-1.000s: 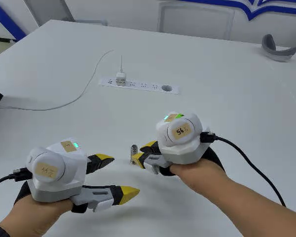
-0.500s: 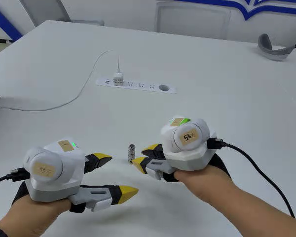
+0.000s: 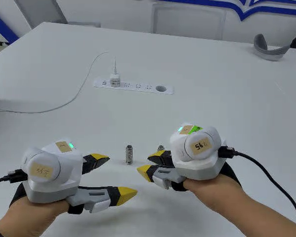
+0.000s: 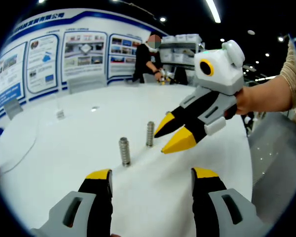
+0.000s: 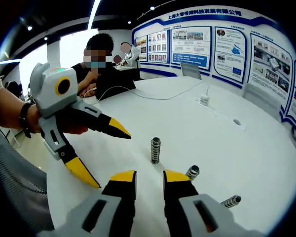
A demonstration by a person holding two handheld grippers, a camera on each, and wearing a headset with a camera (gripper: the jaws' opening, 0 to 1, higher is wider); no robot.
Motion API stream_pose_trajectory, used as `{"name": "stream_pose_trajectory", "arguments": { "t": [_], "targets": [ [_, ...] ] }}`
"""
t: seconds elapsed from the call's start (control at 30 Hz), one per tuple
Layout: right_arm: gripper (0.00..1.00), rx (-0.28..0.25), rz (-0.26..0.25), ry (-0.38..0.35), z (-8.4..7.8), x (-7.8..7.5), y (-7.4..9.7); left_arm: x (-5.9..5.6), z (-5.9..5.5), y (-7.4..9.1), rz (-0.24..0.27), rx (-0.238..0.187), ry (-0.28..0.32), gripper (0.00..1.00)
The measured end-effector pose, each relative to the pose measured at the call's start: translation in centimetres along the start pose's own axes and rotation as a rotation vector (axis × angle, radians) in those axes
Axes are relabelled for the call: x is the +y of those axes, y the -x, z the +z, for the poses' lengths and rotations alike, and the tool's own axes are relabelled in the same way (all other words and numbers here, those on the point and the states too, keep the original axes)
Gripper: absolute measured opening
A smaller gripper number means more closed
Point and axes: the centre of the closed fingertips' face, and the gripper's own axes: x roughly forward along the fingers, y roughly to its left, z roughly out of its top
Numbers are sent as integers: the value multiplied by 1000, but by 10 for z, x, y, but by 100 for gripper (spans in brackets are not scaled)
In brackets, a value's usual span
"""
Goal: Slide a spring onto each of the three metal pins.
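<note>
- Nearest, the left gripper [image 3: 116,175]: jaws spread wide, empty.
- The right gripper [image 3: 149,164]: jaws slightly parted, empty.
- Between their tips, a spring-covered pin [image 3: 129,154] stands upright on the white table [image 3: 212,89].
- Farther back lies a power strip [image 3: 133,85].

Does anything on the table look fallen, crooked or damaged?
Nothing clearly wrong. One spring stands straight. A second spring and a third spring low in the right gripper view look slanted, perhaps only from the curved lens.
</note>
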Motion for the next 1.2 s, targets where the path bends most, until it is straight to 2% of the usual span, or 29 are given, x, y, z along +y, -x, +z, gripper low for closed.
{"name": "stream_pose_trajectory", "arguments": {
  "t": [0.27,0.6,1.03,1.2],
  "targets": [
    [25,-1,8,7,-6,2,10,-1,0,1,-2,1,0,67],
    [28,-5,0,12,-17,-4,27,-6,-2,0,-10,13,-4,69],
    [31,-23,-34,-1,-23,-20,50,-7,-1,1,-9,19,-9,71],
    [33,-25,-44,-4,-31,-25,61,-8,-1,1,-8,18,-8,72]
  ]
}}
